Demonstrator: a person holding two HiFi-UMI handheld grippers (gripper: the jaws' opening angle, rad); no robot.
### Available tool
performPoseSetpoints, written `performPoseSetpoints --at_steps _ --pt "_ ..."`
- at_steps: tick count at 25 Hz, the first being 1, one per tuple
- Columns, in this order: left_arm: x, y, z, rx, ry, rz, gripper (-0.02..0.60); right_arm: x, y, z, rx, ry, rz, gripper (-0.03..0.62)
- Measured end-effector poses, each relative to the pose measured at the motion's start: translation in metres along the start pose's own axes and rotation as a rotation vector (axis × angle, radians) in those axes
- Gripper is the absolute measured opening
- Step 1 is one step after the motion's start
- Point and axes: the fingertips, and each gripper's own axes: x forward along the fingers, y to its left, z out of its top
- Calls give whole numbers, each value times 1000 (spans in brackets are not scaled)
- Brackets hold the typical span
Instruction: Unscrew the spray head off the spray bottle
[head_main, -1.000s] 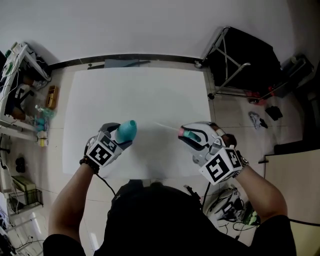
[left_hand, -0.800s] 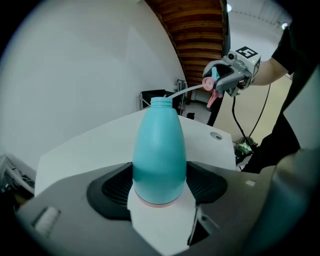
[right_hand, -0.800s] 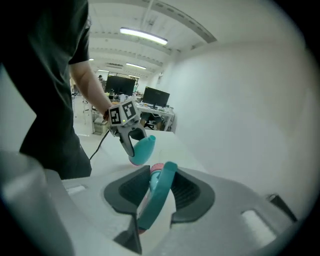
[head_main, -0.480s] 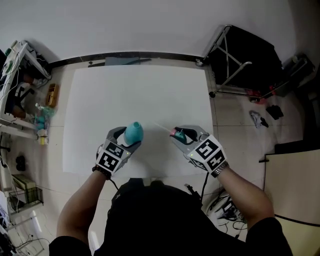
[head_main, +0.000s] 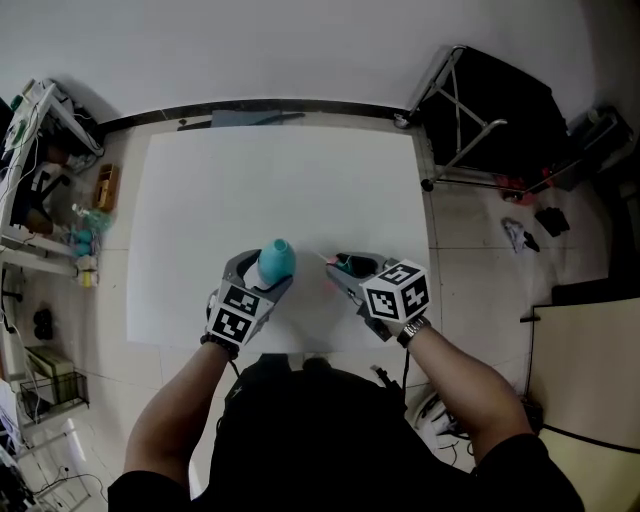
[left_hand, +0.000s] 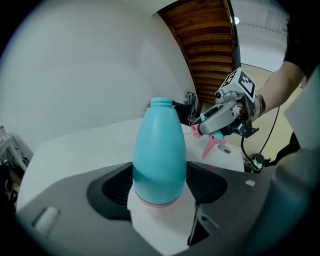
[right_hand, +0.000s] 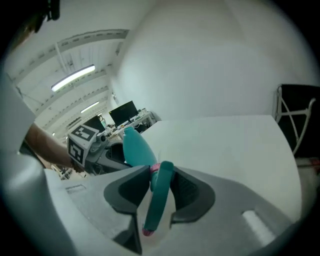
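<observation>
A teal spray bottle (head_main: 275, 260) with a bare, open neck (left_hand: 161, 103) stands up between the jaws of my left gripper (head_main: 262, 276), which is shut on its lower body (left_hand: 159, 160). The teal and pink spray head (right_hand: 159, 195) is off the bottle. My right gripper (head_main: 345, 268) is shut on it, low over the white table (head_main: 200, 190), a short way right of the bottle. In the left gripper view the pink trigger (left_hand: 209, 147) hangs below the right gripper (left_hand: 220, 120). The right gripper view shows the bottle (right_hand: 137, 147) just behind the head.
A black folding stand (head_main: 490, 110) is on the floor to the table's right. A cluttered shelf (head_main: 40, 170) lines the left side. Cables (head_main: 450, 410) lie on the floor near the person's right arm. The person's body is against the table's near edge.
My right gripper has rolled over and dropped toward the table, moving left with the spray head. My left gripper has shifted slightly right with the bottle.
</observation>
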Motion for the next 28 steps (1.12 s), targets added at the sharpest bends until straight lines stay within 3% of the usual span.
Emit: performPoseSetpoints --at_steps 5,9,25,28 --pt "7 0 0 -24 -24 26 359 20 -8 -11 203 -25 34 117" --pt "12 -1 -2 -25 -29 44 359 31 -16 -20 270 -17 27 118" --pt "27 -4 -9 2 -25 53 364 48 -28 -32 106 42 -43 125" --pt "26 -5 -11 6 -15 50 370 48 -32 -34 91 57 -60 169"
